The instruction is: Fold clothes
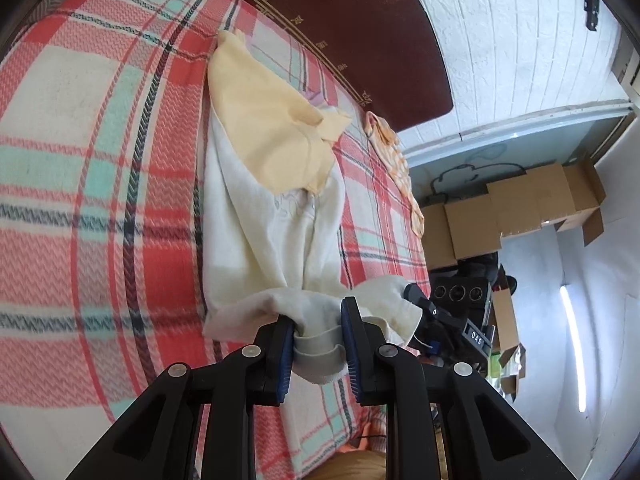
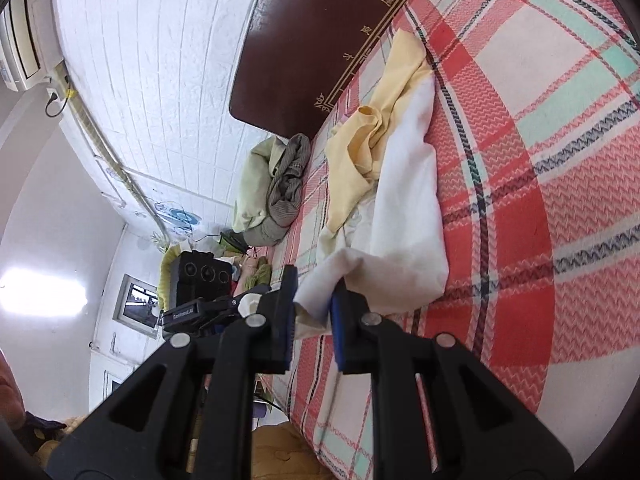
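Observation:
A cream and pale-yellow garment [image 1: 264,200] lies stretched along the plaid bed, its yellow part toward the headboard; it also shows in the right wrist view [image 2: 404,204]. My left gripper [image 1: 318,332] is shut on the garment's near hem, with bunched white cloth between the blue pads. My right gripper [image 2: 314,304] is shut on another part of the same near edge, lifted a little off the bed. The right gripper's body [image 1: 424,308] shows beside the left one.
The red, white and teal plaid bedspread [image 1: 100,160] covers the bed below a dark brown headboard [image 1: 360,40]. An orange striped cloth [image 1: 396,152] lies at the bed's edge. A pile of green and grey clothes [image 2: 272,184] sits by the headboard. Cardboard boxes [image 1: 520,208] stand beyond.

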`<state>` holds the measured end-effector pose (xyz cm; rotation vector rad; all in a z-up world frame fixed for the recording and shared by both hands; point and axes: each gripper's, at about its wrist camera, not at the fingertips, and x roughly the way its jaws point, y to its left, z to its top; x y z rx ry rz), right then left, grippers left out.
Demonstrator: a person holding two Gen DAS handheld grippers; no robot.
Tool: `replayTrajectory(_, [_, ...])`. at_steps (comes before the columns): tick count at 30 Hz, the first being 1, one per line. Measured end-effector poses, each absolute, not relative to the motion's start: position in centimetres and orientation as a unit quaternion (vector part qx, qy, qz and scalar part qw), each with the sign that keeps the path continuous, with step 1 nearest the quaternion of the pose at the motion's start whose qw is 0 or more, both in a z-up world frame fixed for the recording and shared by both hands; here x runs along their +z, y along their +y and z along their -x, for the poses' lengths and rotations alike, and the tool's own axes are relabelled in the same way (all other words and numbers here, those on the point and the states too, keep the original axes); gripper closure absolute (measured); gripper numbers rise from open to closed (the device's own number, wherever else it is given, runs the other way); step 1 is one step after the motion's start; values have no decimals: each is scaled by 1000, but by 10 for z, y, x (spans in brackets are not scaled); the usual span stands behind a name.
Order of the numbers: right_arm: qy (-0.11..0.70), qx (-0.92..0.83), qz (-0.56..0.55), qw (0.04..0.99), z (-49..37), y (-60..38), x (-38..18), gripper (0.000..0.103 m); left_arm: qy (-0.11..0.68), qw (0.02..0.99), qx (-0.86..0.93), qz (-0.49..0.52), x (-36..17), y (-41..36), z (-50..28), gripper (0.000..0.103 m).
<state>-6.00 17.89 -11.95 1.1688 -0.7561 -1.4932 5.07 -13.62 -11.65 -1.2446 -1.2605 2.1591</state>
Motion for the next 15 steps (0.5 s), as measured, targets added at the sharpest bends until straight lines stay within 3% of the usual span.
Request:
replayTrajectory(7, [-315, -634, -510, 489, 80, 165, -127, 85, -458, 154, 755, 444, -126, -151, -33, 74])
replayTrajectory(10, [-313, -636, -517, 479, 85, 160, -129, 85, -461, 150, 753, 445, -127, -154, -28, 64])
replayTrajectory(12, [-312, -637, -523, 473, 89, 157, -131, 85, -463, 149, 753, 444, -128, -157, -25, 52])
replayTrajectory(15, [-314, -638, -525, 467, 92, 155, -133, 84, -466, 150, 753, 440, -128, -160, -21, 45])
